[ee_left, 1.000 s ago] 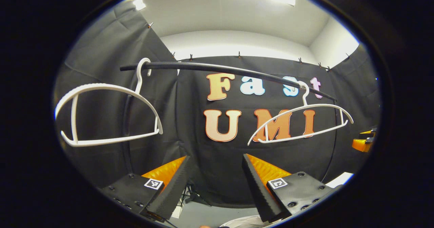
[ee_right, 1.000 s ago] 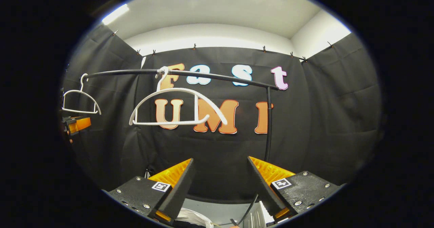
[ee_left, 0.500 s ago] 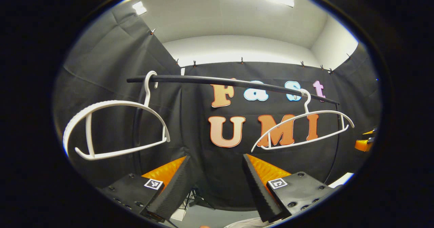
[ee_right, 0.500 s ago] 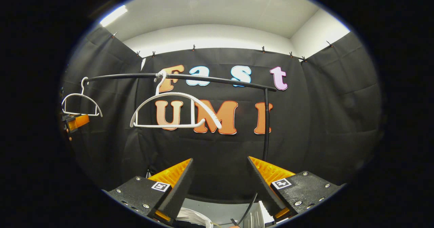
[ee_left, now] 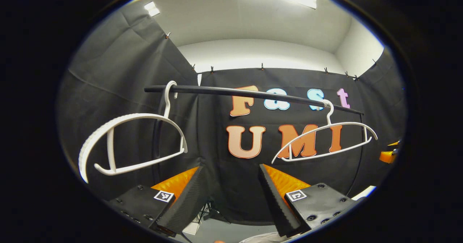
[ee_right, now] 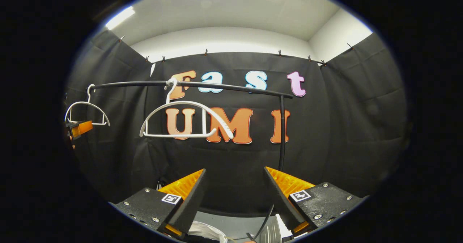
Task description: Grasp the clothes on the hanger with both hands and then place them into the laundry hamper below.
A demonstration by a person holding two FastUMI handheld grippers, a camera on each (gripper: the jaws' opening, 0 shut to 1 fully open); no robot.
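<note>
Two white hangers hang bare on a black rail (ee_left: 253, 93). In the left gripper view one hanger (ee_left: 134, 141) is close at the left and the other (ee_left: 325, 141) is farther right. My left gripper (ee_left: 231, 196) stands open below them, holding nothing. The right gripper view has the same hangers, one (ee_right: 86, 109) at the far left and one (ee_right: 184, 118) left of centre, under the rail (ee_right: 235, 87). My right gripper (ee_right: 235, 196) is open and holds nothing. A bit of white fabric (ee_right: 204, 231) peeks in at the bottom edge, also seen as white fabric (ee_left: 262, 238).
The rail's black upright post (ee_right: 281, 134) stands right of centre. A dark cable (ee_right: 266, 219) runs down between my right fingers. The other gripper shows at the edge of each view, right gripper (ee_left: 389, 155) and left gripper (ee_right: 80, 128). Black cloth walls close the booth.
In the left gripper view the rail and hangers have slid down and to the right. In the right gripper view the nearer hanger has turned slightly. Both grippers have stayed open.
</note>
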